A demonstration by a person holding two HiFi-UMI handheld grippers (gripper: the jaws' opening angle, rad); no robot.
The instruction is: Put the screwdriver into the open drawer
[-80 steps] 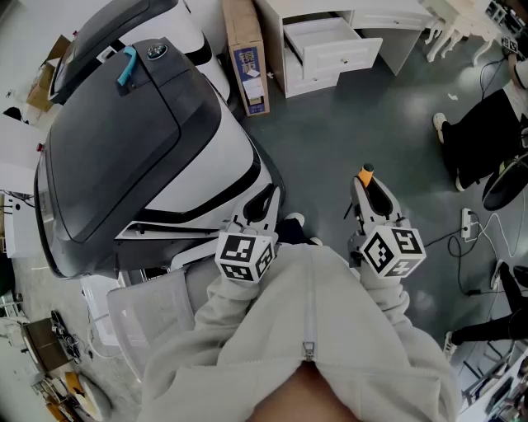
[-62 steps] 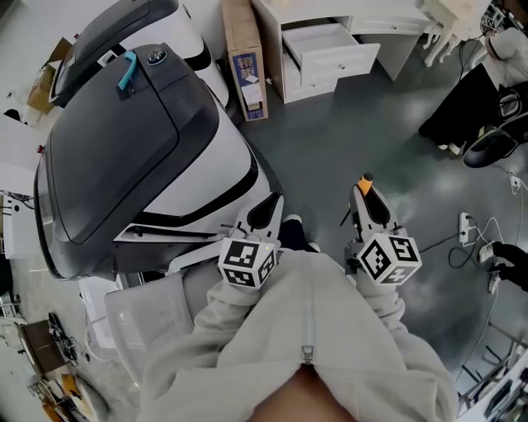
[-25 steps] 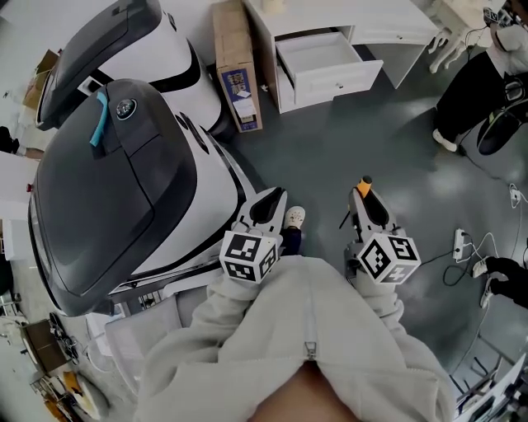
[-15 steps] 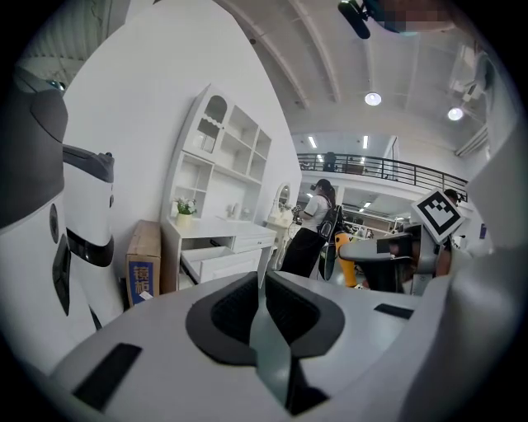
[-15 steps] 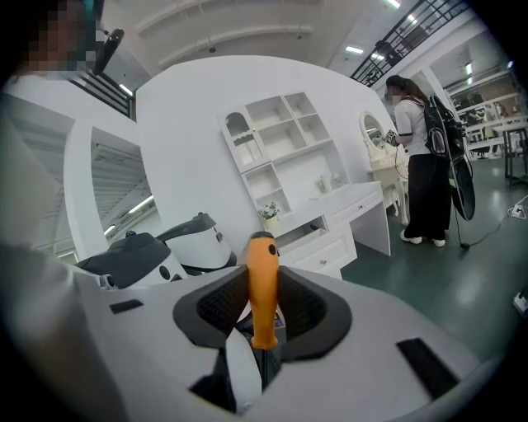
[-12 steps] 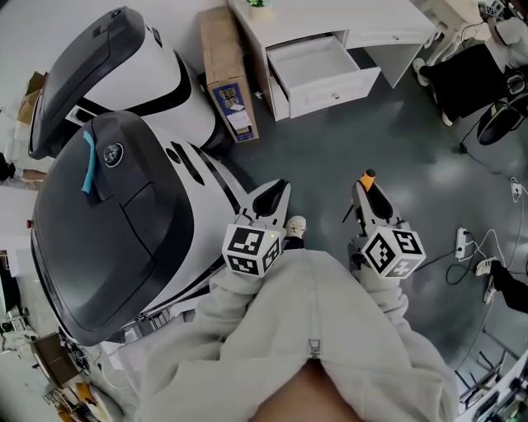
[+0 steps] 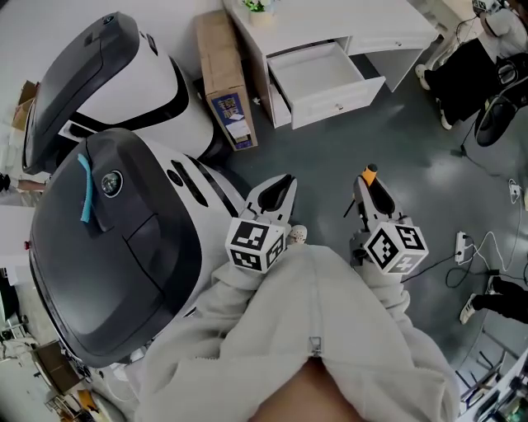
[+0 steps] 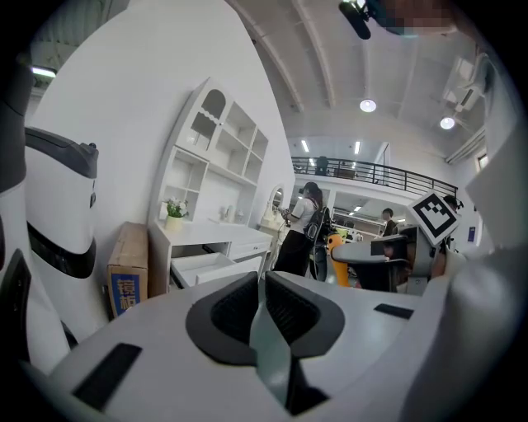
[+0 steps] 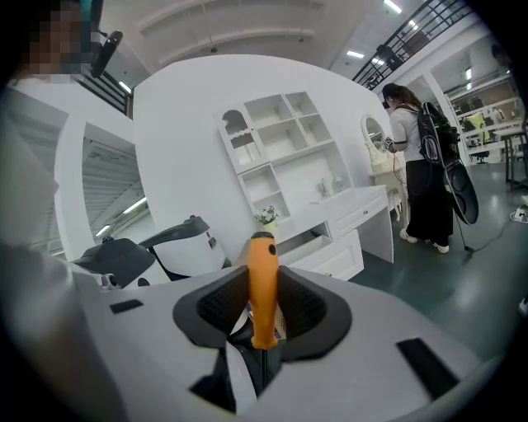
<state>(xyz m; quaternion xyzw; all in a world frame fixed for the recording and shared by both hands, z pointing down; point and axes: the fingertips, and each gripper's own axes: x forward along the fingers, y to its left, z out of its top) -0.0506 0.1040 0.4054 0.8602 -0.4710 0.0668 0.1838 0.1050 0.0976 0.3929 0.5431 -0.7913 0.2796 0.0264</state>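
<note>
On the right gripper (image 9: 262,297), fingers (image 9: 307,309) clamped from both sides on the screwdriver (image 9: 262,255). Plain orange plastic handle, rounded at the top with a small dark hole, standing up above the fingers. Thin dark shaft running back below them toward the gripper body. On the left gripper (image 8: 259,293), fingers (image 8: 293,313) pressed together.

Well ahead of the right fingers and slightly to their left, the open drawer (image 7: 337,102): white, pulled out of a white surface (image 7: 363,21) carrying a small potted plant (image 7: 256,6). Above that surface, against the wall, a white shelf unit (image 9: 280,140). Just left of the drawer, a tall cardboard box (image 7: 224,78). Dark grey floor (image 7: 330,165) between fingers and drawer. Close by on the left of the left fingers, two big grey-and-white machines (image 7: 115,247). Far off to the right of the right fingers, a person in black with a backpack (image 9: 422,157).

Both grippers held out side by side in front of the body, pointing forward and a little downward, light grey sleeves (image 7: 247,330) behind them.
</note>
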